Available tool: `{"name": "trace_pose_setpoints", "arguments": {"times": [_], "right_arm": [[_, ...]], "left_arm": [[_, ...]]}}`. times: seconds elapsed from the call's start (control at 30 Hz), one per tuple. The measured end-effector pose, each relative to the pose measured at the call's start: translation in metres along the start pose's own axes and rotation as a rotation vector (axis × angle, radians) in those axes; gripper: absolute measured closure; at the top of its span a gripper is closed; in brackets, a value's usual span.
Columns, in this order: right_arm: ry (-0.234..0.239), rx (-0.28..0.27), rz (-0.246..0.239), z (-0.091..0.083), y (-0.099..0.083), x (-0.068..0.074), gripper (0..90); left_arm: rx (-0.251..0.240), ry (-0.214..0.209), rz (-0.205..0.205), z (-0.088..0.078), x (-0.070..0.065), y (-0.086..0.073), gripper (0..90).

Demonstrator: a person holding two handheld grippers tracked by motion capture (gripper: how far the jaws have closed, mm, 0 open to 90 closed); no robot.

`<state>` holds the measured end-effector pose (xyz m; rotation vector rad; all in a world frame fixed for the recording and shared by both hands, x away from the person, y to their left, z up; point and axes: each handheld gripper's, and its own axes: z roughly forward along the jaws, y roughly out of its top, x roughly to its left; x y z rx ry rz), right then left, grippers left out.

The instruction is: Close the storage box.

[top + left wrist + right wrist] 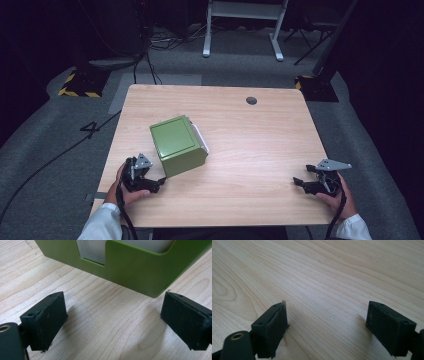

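A green box sits on the left half of the wooden table, turned at a slant, with a white part showing along its right side. The left gripper rests near the table's near-left corner, just beside the box's near end — its jaws spread wide, nothing between them, the box's green wall just beyond the tips. The right gripper lies well apart from the box at the near right — jaws likewise parted over bare wood.
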<state>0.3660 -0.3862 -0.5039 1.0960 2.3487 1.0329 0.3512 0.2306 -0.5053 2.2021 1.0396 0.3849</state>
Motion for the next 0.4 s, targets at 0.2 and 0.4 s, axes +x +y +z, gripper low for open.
{"name": "trace_pose_setpoints", "arguments": {"times": [0.2, 0.4], "right_arm": [[0.000, 0.000, 0.000, -0.0002, -0.0001, 0.0000, 17.4], [0.001, -0.001, 0.000, -0.0004, -0.0002, 0.0000, 17.6]], "left_arm": [[0.001, -0.004, 0.005, 0.0001, 0.0007, 0.0003, 6.5], [0.001, -0.006, 0.006, 0.0003, 0.0009, 0.0004, 6.4]]}}
